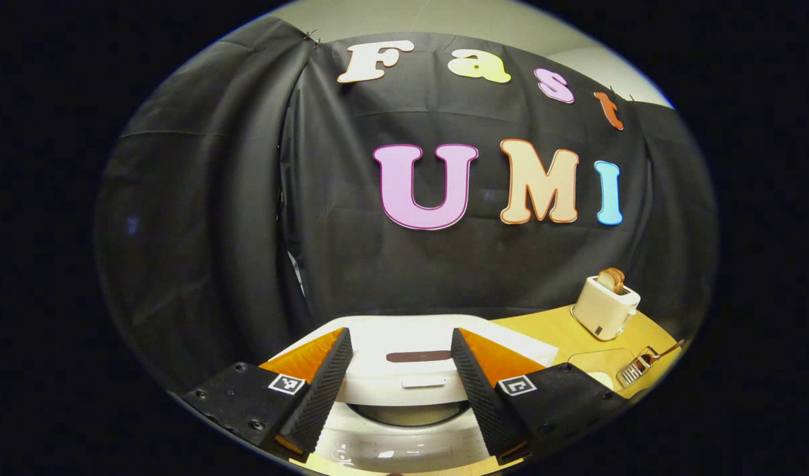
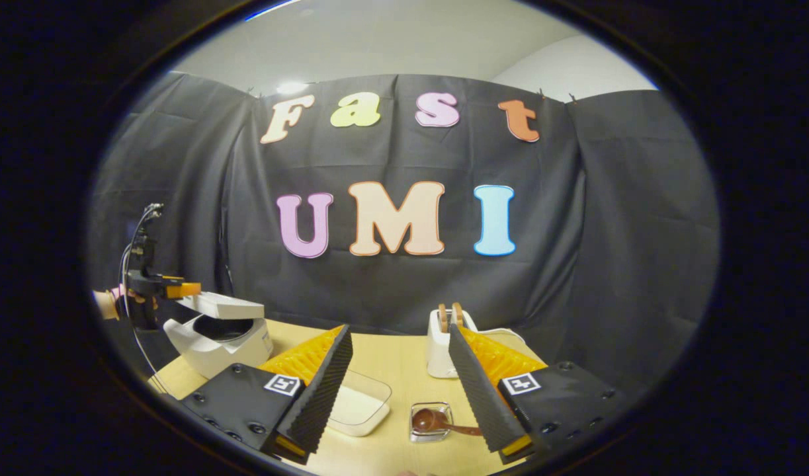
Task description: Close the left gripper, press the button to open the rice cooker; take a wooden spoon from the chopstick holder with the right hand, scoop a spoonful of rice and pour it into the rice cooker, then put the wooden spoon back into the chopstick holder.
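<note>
- Rice cooker (image 2: 215,337): its lid (image 2: 220,305) stands partly raised and the dark pot shows beneath, so the opening step appears done.
- Left gripper (image 1: 401,377): fingers spread wide, holding nothing, poised over the cooker's front.
- Right gripper (image 2: 397,390): fingers wide apart, empty, above the table (image 2: 391,357).
- Wooden spoon (image 2: 434,420): lying in the small clear holder (image 2: 430,423) just below the right gripper, untouched.
- Rice container (image 2: 358,403): beside the holder.
- Outstanding, by my judgement: fetching the spoon, scooping, pouring, returning it.
</note>
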### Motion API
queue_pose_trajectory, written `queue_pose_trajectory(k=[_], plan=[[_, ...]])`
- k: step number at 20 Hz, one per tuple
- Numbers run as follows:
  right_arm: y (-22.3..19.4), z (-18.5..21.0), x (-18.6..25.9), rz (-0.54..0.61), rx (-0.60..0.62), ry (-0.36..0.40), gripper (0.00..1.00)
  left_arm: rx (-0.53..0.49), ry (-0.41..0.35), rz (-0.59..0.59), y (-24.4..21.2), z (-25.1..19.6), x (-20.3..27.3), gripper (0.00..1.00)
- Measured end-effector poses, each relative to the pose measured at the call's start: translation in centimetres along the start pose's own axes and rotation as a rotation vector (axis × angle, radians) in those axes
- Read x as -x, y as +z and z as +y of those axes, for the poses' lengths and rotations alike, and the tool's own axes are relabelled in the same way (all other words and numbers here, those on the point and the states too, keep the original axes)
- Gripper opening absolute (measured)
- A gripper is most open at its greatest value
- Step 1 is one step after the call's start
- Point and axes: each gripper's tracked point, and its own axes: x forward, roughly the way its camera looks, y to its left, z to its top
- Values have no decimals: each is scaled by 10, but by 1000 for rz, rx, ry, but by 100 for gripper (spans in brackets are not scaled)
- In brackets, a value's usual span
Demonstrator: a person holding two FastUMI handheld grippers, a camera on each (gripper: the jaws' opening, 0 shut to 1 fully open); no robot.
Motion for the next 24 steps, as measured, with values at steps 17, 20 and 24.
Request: queue_pose_trajectory(k=[17,20,24], plan=[[-19,28,6,61,-134,-3,92,26,34,118,-87,0,8,92],[-18,34,8,52,-111,-4,92,33,33,77,-86,0,8,91],[-16,43,10,40,-93,4,96,0,6,64,-84,-2,8,91]])
